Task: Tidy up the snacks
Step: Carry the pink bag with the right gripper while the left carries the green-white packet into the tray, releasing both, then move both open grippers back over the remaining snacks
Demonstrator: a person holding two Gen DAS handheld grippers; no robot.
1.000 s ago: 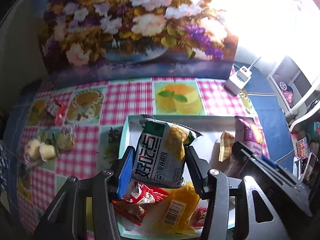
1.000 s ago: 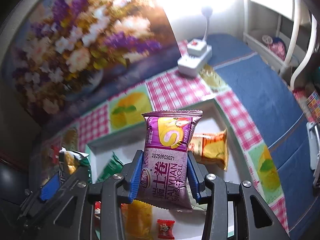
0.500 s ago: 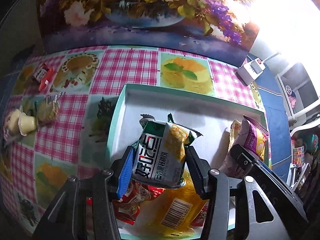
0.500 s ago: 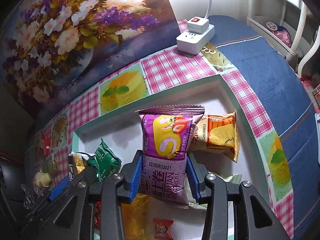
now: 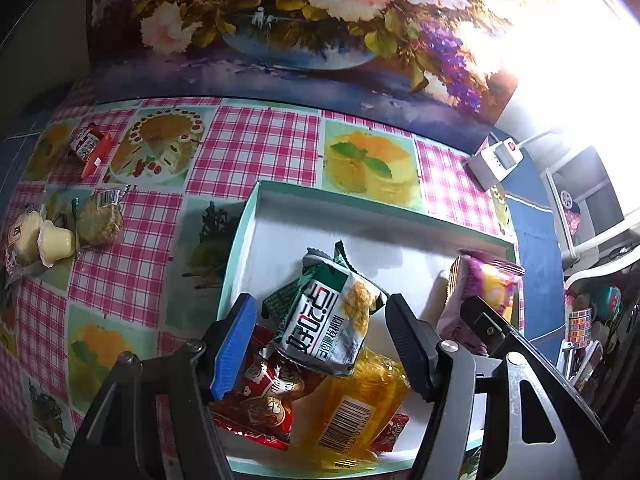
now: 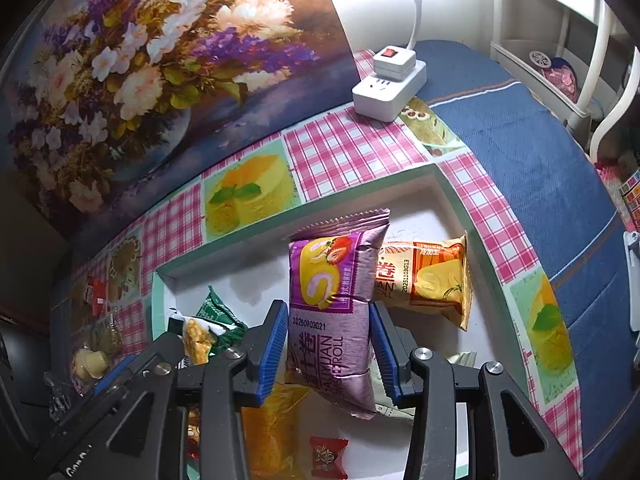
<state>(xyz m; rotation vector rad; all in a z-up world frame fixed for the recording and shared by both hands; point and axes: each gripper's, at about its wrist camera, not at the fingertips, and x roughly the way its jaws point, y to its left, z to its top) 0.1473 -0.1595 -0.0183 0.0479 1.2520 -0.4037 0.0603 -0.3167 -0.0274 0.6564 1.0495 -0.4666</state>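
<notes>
Tray holds green-white packet, purple roll packet, orange packet.

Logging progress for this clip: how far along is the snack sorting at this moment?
Well underway. Several packets already lie in the teal box, among them an orange packet and a yellow jelly pack. Both grippers' jaws are opening: the left gripper around a green-and-white packet, the right gripper around a purple swiss roll packet. Left on the tablecloth: a red packet, a green cake and pudding cups.
</notes>
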